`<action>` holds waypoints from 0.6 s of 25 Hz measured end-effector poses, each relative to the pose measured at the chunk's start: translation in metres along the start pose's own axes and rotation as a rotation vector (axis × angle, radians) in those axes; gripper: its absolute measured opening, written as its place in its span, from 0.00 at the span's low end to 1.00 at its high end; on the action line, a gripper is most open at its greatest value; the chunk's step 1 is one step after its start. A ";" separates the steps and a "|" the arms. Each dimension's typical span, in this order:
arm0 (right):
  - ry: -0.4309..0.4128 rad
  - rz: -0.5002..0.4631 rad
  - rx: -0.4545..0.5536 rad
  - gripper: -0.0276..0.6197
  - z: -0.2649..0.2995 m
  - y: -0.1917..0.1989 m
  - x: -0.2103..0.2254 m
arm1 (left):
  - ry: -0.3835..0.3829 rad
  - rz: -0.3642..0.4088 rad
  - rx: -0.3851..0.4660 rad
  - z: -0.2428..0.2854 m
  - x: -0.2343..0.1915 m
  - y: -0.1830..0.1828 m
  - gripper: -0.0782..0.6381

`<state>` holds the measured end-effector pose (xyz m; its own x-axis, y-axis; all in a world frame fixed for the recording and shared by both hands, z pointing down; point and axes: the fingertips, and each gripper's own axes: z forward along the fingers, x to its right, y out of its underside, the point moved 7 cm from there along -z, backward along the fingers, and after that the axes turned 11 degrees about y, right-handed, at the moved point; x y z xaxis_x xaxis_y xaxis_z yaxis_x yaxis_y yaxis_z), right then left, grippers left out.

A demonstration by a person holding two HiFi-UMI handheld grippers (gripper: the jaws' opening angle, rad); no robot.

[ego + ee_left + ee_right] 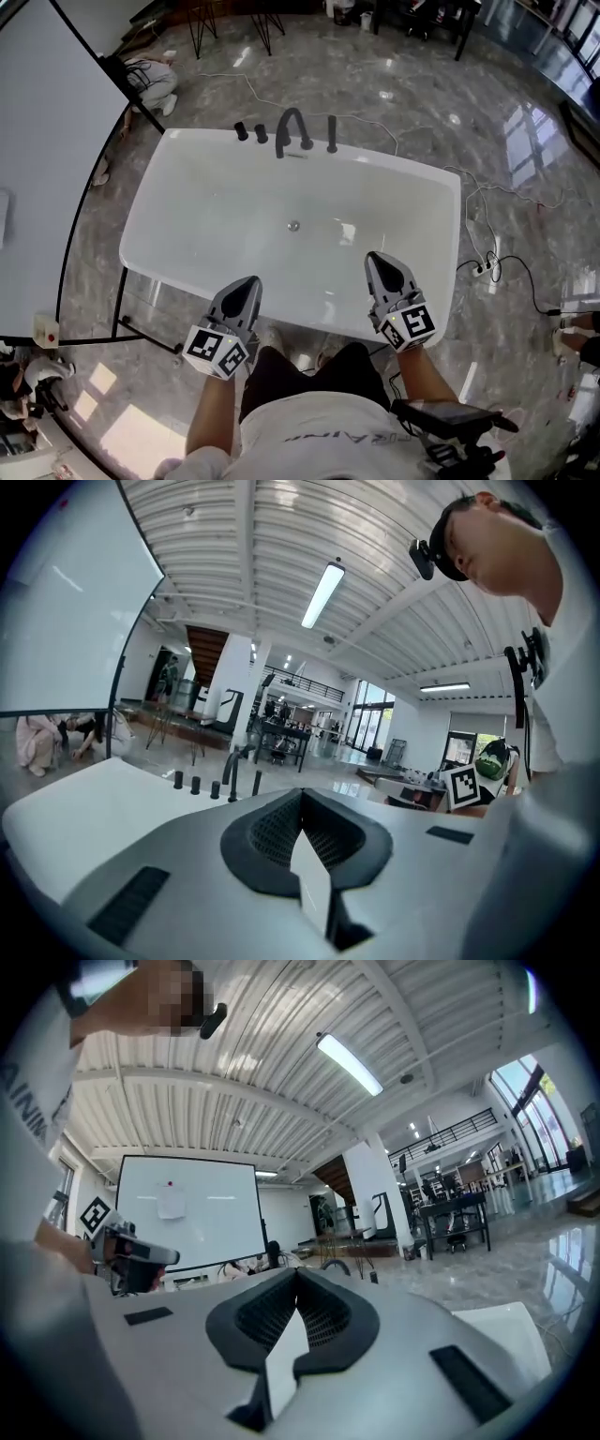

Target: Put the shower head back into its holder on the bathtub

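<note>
The white bathtub (187, 169) lies across the head view with black fittings on its far rim. The slim black shower head (332, 134) stands upright there, just right of the curved spout (291, 127) and two knobs (250, 132). My left gripper (251, 281) and right gripper (380, 258) hover over the tub's near rim, far from the fittings, both shut with nothing between the jaws. In the left gripper view the closed left gripper (300, 794) points level at the spout (230, 772) and shower head (257, 782). The right gripper (297, 1274) is shut too, with the spout (337, 1265) small beyond it.
A large whiteboard (37, 141) on a black frame stands left of the tub. Cables and a power strip (485, 267) lie on the marble floor at the right. A person crouches at the far left (150, 80). Tables and chairs stand at the back.
</note>
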<state>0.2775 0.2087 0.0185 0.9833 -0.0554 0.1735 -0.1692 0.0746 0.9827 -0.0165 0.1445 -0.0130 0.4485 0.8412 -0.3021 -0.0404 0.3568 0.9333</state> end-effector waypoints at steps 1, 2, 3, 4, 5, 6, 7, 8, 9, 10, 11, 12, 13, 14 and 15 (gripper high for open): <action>-0.008 0.000 -0.018 0.06 -0.007 0.002 -0.014 | 0.016 -0.002 -0.005 -0.001 0.002 -0.003 0.13; -0.018 -0.002 -0.038 0.06 -0.016 0.004 -0.028 | 0.033 -0.008 -0.009 -0.002 0.006 -0.006 0.13; -0.030 -0.008 -0.058 0.06 -0.025 0.007 -0.040 | 0.045 -0.014 -0.013 -0.003 0.011 -0.008 0.13; -0.041 -0.013 -0.077 0.06 -0.036 0.009 -0.049 | 0.055 -0.015 -0.018 -0.003 0.019 -0.010 0.13; -0.047 -0.016 -0.092 0.06 -0.047 0.010 -0.055 | 0.064 -0.007 -0.022 -0.003 0.028 -0.013 0.13; -0.047 -0.015 -0.102 0.06 -0.056 0.010 -0.060 | 0.073 0.009 -0.022 -0.004 0.036 -0.018 0.13; -0.040 -0.013 -0.106 0.06 -0.062 0.007 -0.064 | 0.085 0.026 -0.018 -0.005 0.041 -0.025 0.13; -0.029 -0.012 -0.105 0.06 -0.066 0.003 -0.067 | 0.099 0.041 -0.010 -0.007 0.044 -0.033 0.13; -0.015 -0.016 -0.099 0.06 -0.067 -0.003 -0.071 | 0.112 0.056 -0.001 -0.011 0.045 -0.042 0.13; 0.002 -0.025 -0.089 0.06 -0.068 -0.009 -0.074 | 0.124 0.071 0.010 -0.015 0.046 -0.049 0.13; 0.019 -0.038 -0.076 0.06 -0.069 -0.015 -0.078 | 0.134 0.087 0.022 -0.020 0.045 -0.053 0.13; 0.036 -0.055 -0.062 0.06 -0.070 -0.020 -0.083 | 0.143 0.102 0.034 -0.027 0.044 -0.054 0.13; 0.050 -0.074 -0.051 0.06 -0.071 -0.024 -0.089 | 0.150 0.112 0.044 -0.036 0.043 -0.053 0.13; 0.062 -0.092 -0.045 0.06 -0.074 -0.027 -0.096 | 0.156 0.117 0.051 -0.047 0.044 -0.049 0.13; 0.070 -0.107 -0.042 0.06 -0.078 -0.031 -0.104 | 0.161 0.122 0.053 -0.059 0.047 -0.044 0.13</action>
<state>0.1852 0.2903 -0.0349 0.9981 0.0046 0.0617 -0.0618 0.1135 0.9916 -0.0463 0.1919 -0.0798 0.2945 0.9324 -0.2097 -0.0368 0.2304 0.9724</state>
